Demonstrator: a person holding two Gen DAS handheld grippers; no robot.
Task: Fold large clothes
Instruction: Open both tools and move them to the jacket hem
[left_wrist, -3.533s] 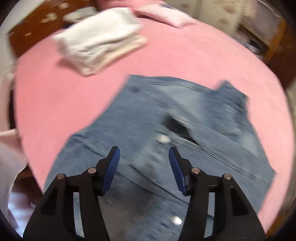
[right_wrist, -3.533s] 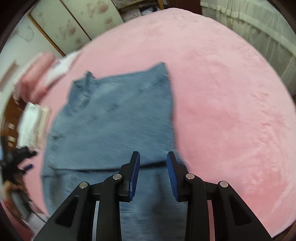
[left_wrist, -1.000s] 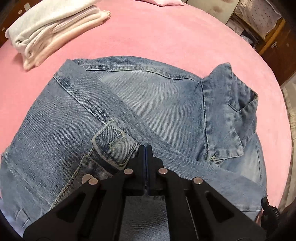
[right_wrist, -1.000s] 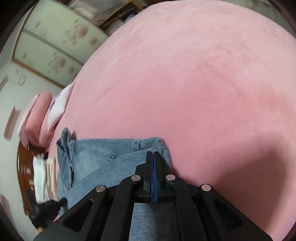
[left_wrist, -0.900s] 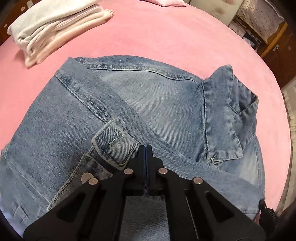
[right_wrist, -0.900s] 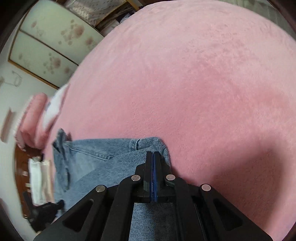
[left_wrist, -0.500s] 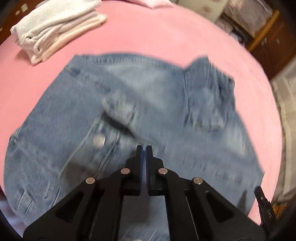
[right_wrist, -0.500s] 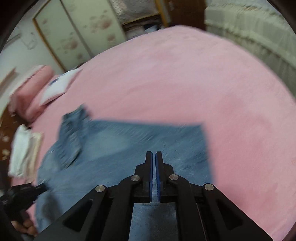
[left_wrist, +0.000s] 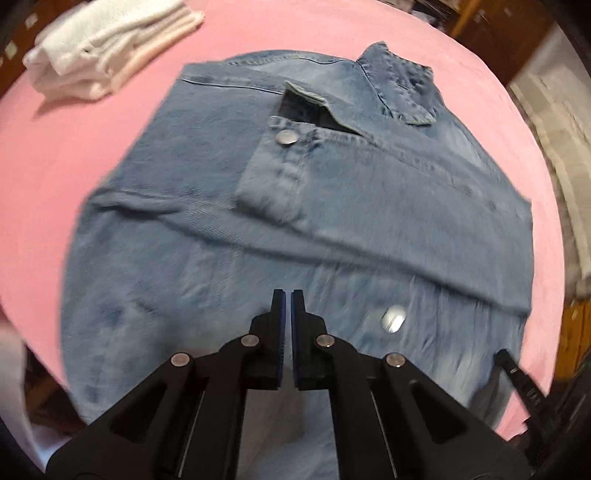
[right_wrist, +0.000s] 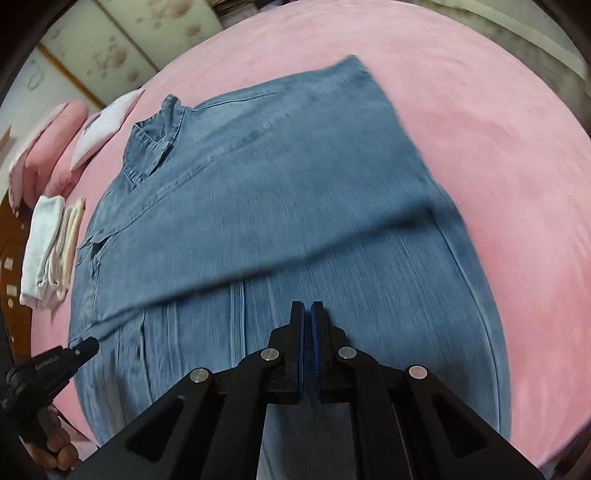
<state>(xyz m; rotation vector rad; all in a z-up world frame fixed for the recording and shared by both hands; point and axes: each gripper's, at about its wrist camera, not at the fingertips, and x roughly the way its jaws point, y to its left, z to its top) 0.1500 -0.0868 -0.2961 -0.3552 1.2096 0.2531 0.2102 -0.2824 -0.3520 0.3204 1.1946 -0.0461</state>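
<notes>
Now your left gripper (left_wrist: 287, 295) at 6 o'clock, jaws nearly closed, nothing between. Your right gripper (right_wrist: 307, 308) same, slim gap, empty. Denim jacket (left_wrist: 332, 206) flat on pink bed (left_wrist: 92, 140), sleeve folded across, collar at 1 o'clock. Folded white towels (left_wrist: 107, 48) far at 11.

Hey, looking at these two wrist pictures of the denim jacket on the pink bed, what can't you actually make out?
- Denim jacket hem: both wrist views, hidden behind the left gripper and right gripper.
- Lower denim, left wrist view: motion blur smears the seams and a metal button.
- Folded white clothes: the count of pieces is unclear in either view.
</notes>
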